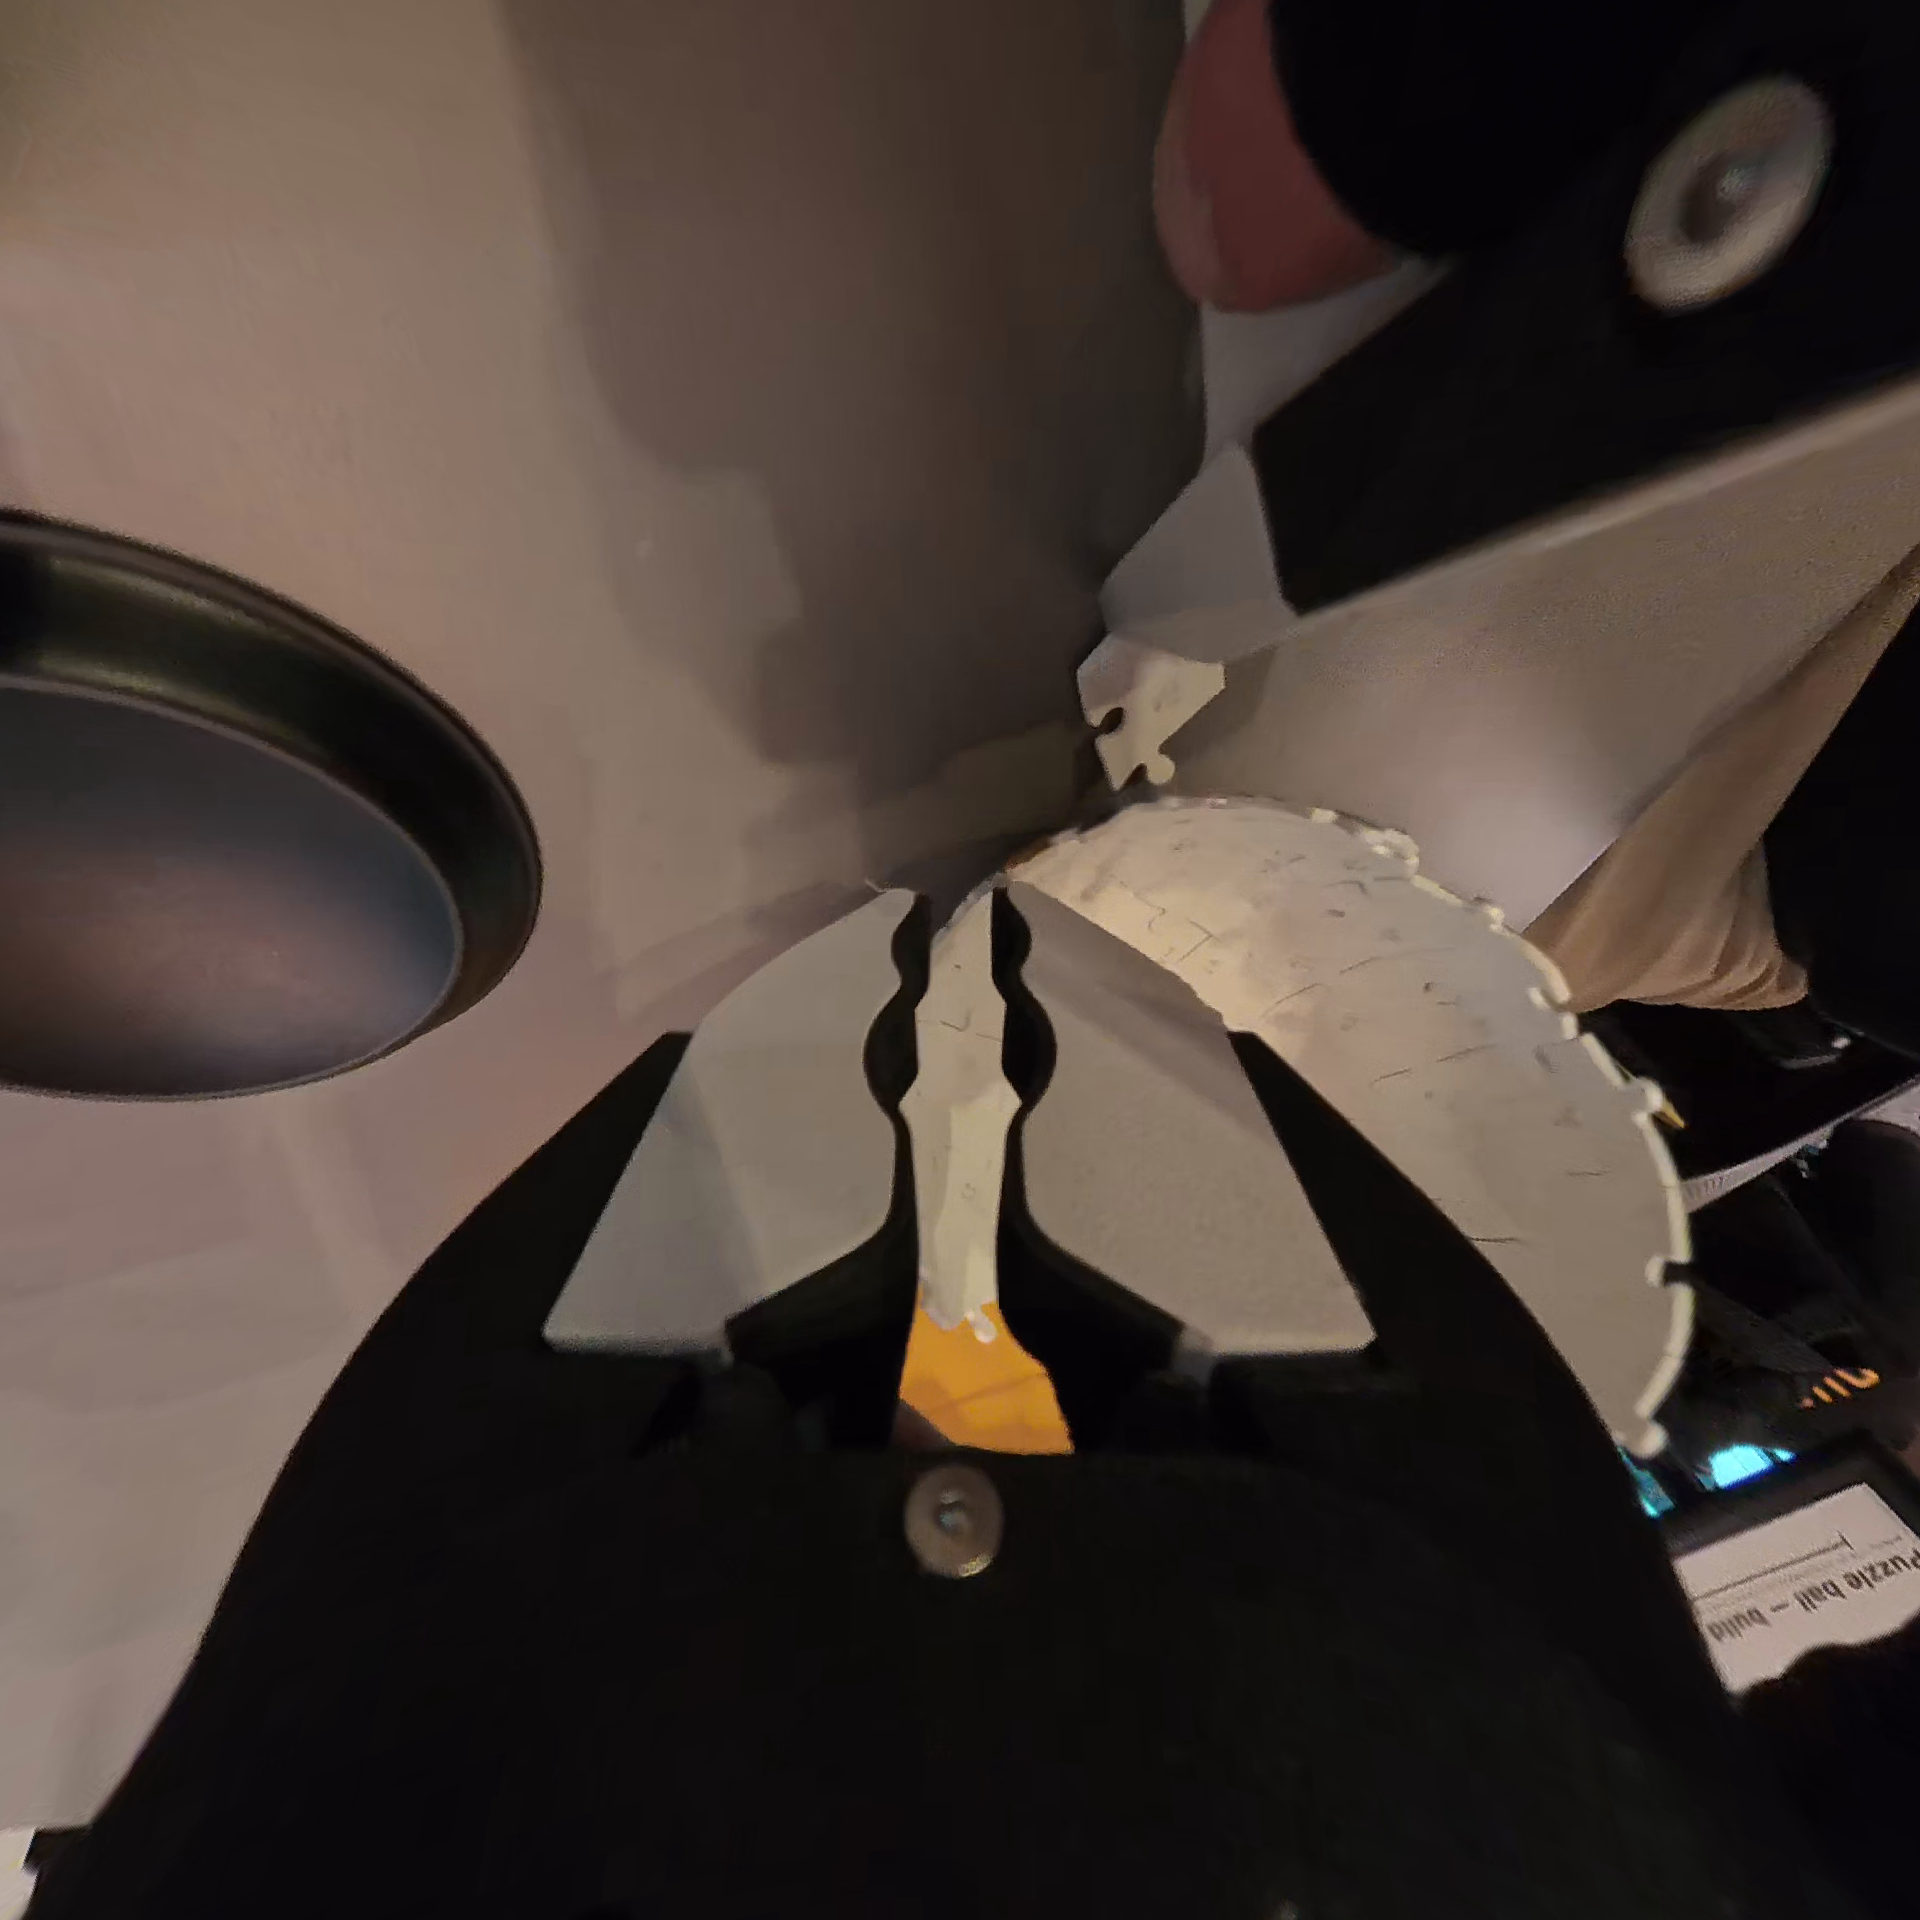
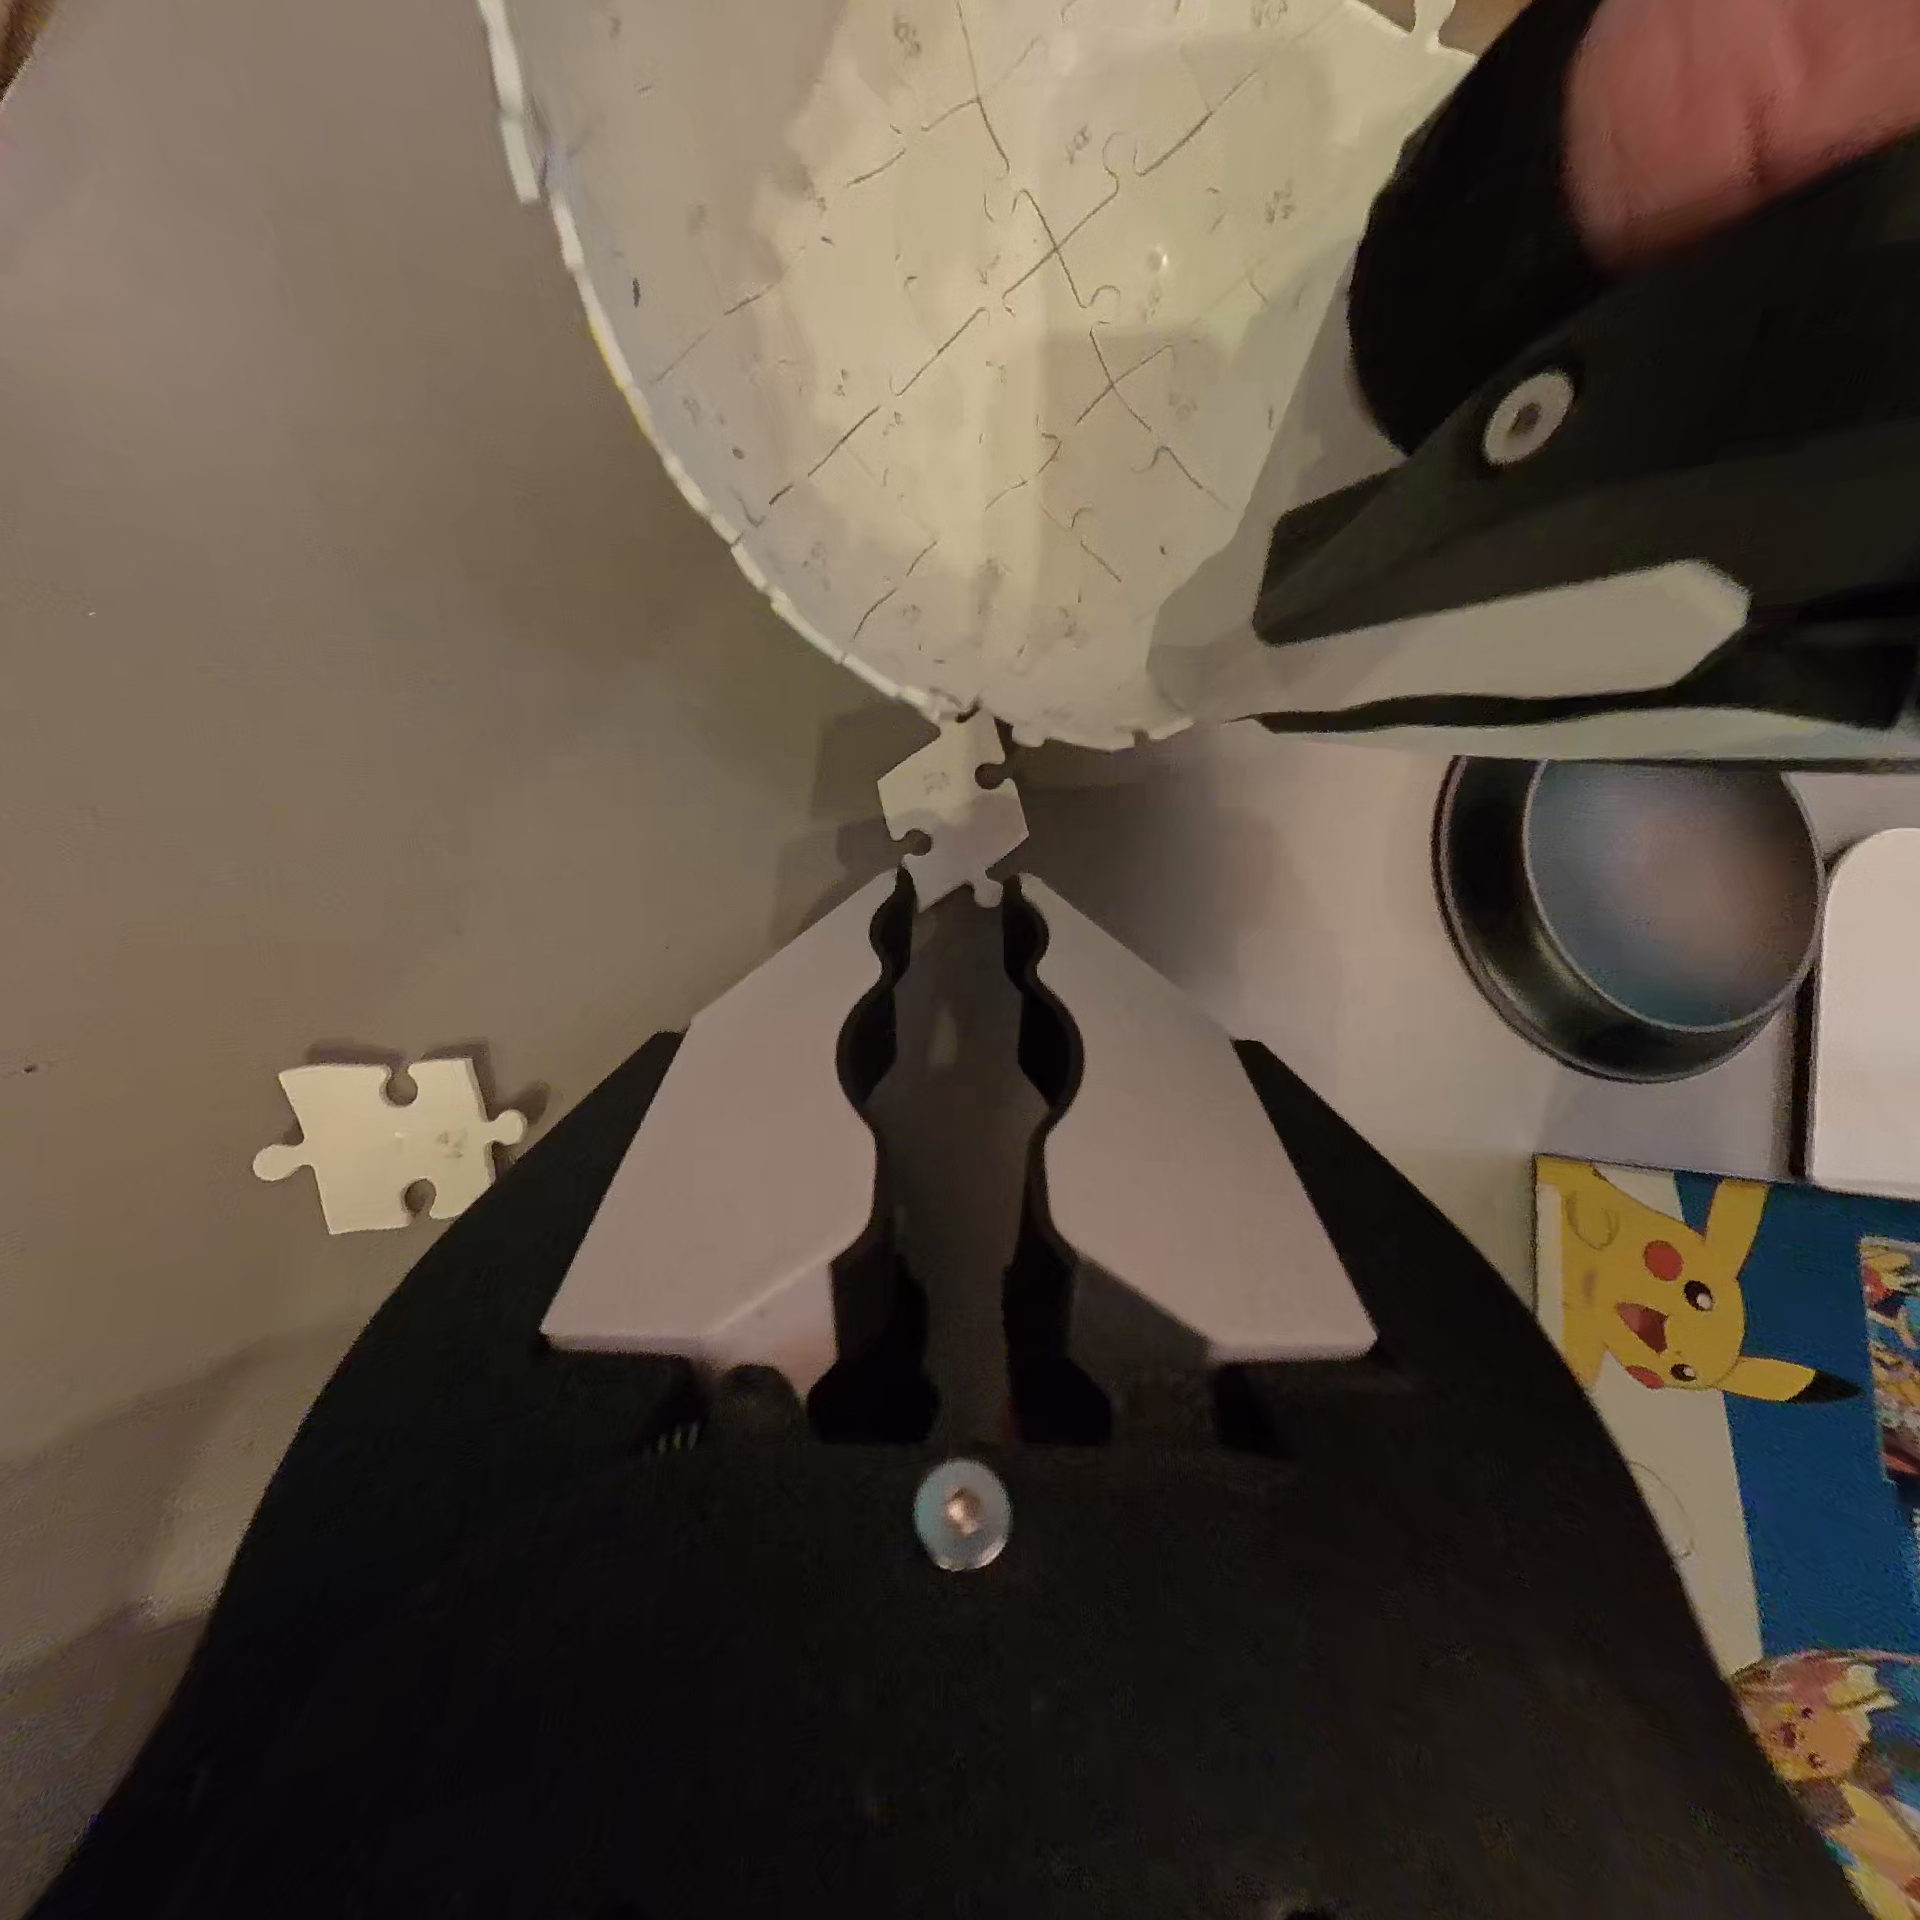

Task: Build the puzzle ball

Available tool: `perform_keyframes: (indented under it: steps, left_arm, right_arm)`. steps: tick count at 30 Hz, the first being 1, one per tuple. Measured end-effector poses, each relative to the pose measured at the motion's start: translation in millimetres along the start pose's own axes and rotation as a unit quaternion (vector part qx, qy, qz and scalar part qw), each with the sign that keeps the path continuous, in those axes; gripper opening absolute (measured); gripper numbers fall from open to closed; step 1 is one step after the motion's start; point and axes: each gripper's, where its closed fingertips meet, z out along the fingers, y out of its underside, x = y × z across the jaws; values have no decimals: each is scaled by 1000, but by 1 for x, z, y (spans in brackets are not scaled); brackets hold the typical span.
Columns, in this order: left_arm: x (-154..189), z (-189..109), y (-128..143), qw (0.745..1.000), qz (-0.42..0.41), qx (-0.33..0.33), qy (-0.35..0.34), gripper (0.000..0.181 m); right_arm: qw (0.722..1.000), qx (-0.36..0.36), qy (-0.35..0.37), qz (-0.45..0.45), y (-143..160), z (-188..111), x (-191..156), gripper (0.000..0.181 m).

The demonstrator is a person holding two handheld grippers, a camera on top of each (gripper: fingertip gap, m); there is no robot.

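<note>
The partly built puzzle ball (image 1: 1351, 1018) is a curved white shell of joined pieces with a toothed open rim. My left gripper (image 1: 956, 899) is shut on the shell's wall and holds it up. A yellow outer side shows low between the jaws. In the right wrist view the shell (image 2: 987, 364) fills the top, with the left gripper (image 2: 1247, 675) clamped on its right side. My right gripper (image 2: 956, 883) is shut on a small white puzzle piece (image 2: 951, 821) and holds it against the shell's lower rim. That piece (image 1: 1143, 717) also shows in the left wrist view, just above the rim.
A loose white puzzle piece (image 2: 390, 1143) lies on the grey table left of my right gripper. A dark round tin (image 2: 1631, 925) stands at the right; it also shows in the left wrist view (image 1: 208, 831). A blue picture box (image 2: 1766, 1455) and a white object (image 2: 1870, 1008) lie beside it. About 6 cm separates my left fingertips from my right.
</note>
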Motion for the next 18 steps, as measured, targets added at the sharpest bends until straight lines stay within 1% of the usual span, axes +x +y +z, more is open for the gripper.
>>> perform_keyframes:
  steps: [8, 11, 13, 18]
  left_arm:
    - [-1, -9, 3, 998, -21, 44, -30, 26]
    - [-5, -15, 7, 996, -37, 63, -55, 37]
    - [-5, -20, 9, 994, -45, 82, -64, 44]
    - [-10, -37, 18, 983, -80, 135, -95, 54]
  right_arm:
    - [1000, 5, -1, 4, 1, -2, -2, 16]
    - [1000, 6, 2, 4, 1, -2, -3, 16]
    - [1000, 7, 1, 4, 1, -1, -4, 16]
    - [1000, 11, 1, 5, -2, 0, -6, 15]
